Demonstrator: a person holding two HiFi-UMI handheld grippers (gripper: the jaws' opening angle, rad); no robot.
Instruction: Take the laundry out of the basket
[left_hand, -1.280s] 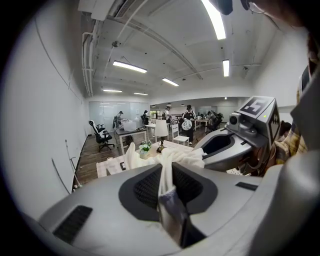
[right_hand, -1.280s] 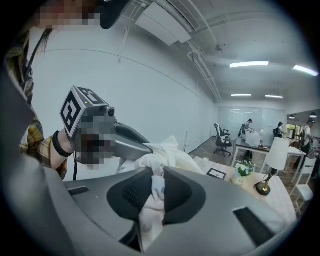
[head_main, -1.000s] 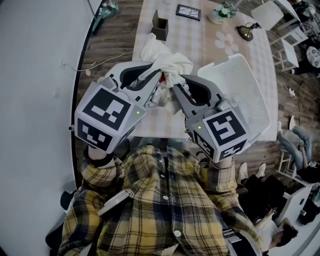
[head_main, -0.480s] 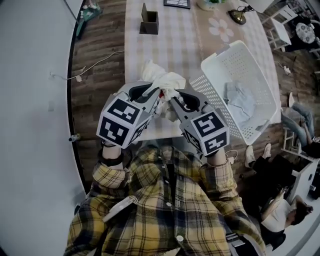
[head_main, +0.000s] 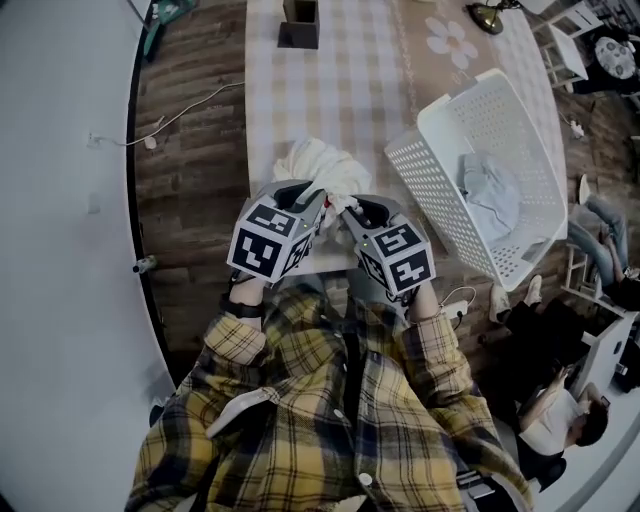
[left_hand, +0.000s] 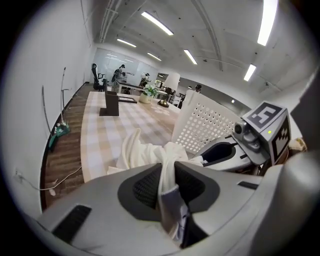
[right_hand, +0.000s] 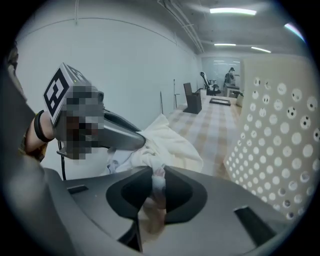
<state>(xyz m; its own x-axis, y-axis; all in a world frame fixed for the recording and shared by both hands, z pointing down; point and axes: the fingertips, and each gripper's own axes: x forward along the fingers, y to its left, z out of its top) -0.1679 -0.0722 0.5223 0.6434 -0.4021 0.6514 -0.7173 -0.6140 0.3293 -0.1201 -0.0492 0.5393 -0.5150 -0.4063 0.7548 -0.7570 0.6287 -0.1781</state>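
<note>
A: Starting with the head view, where is the laundry sitting?

B: The white garment (head_main: 318, 165) is bunching up over the near end of the table (head_main: 330, 80), just left of the basket (head_main: 425, 175). The basket is tilting, and a blue garment (head_main: 490, 190) is lying inside it. The left gripper (head_main: 312, 197) and the right gripper (head_main: 348, 205) are pointing downward side by side at the cloth's near edge. Both forearms are reaching out from the person's chest.

A: And what is the left gripper view showing?

B: Its fingers (left_hand: 142, 187) are pinching a twisted fold of the white cloth. They have just been opening a little, yet the fold is running between them and looks gripped. The rest of the garment is slumping onto the table beyond.

A: What about the right gripper view?

B: There the fingers (right_hand: 180, 192) are pressing on a narrower fold of the same garment. The perforated basket wall is standing close on the right.

A: How is it going to handle?

B: It is looking light, soft and limp, so it is likely sagging wherever nothing is holding it. A thick bunched fold or a hem is probably giving the surest hold, since a thin pinch may be slipping out. Two holds set apart should be keeping it from trailing.
</note>
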